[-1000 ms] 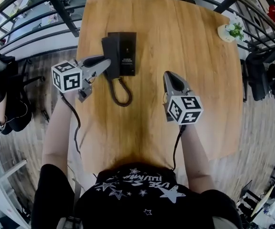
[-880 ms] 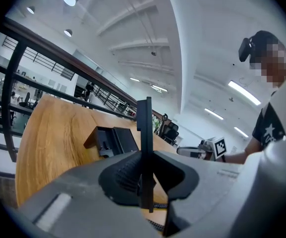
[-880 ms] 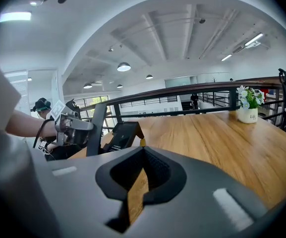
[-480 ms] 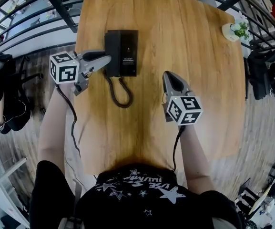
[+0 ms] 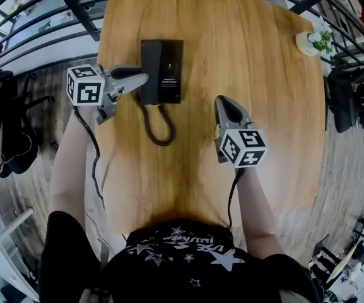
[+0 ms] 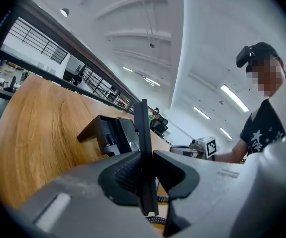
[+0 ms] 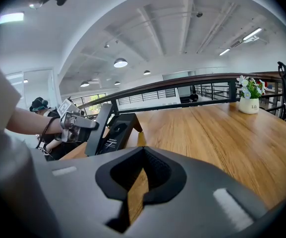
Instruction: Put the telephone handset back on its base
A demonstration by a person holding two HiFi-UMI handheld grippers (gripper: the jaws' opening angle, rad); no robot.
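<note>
Left hand-held gripper (image 5: 145, 76) grasps the handset (image 5: 150, 55) at its base (image 5: 171, 68), jaws just easing open; right hand-held gripper (image 5: 223, 101) clenched, empty.

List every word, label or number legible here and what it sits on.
Phone base: white print, too small to read.
T-shirt: white lettering among stars, upside down, not legible.
Vase: short dark word, too blurred.
Marker cubes: square patterns only, no words.
Nothing can be quoted.
</note>
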